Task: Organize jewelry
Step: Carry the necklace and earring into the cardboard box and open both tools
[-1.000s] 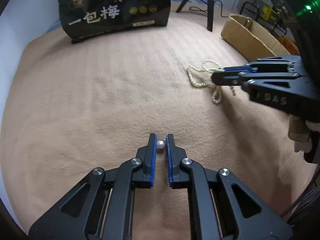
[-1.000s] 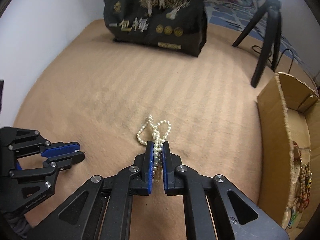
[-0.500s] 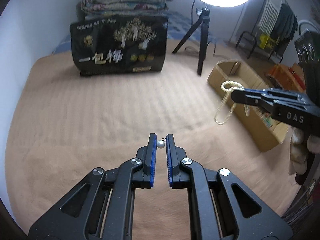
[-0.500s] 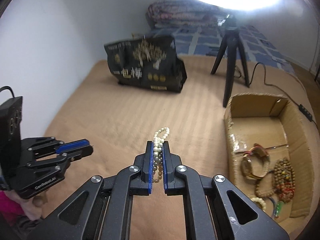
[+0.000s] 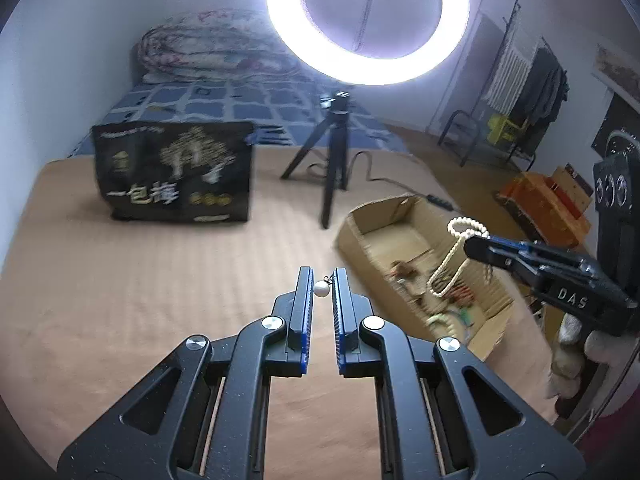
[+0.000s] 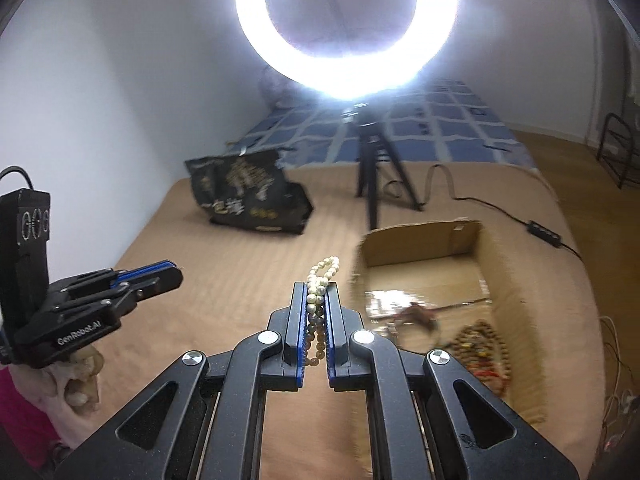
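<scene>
bag (image 5: 174, 174) left, tripod (image 5: 332, 168) mid, box (image 5: 400, 216) right w/ beads (image 6: 482, 344) in it

Cream pearl strand (image 6: 318, 296) dangling over box (image 6: 420, 240); single pearl (image 5: 321, 288) aloft

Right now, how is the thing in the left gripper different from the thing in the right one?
The left gripper pinches one pearl; the right gripper clamps a whole pearl necklace. The pearl is a single tiny ball; the necklace loops and dangles. Both are whitish and held up in the air.

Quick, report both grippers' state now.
Left gripper: shut on the pearl earring.
Right gripper: shut on the pearl necklace, lifted near the cardboard box.
</scene>
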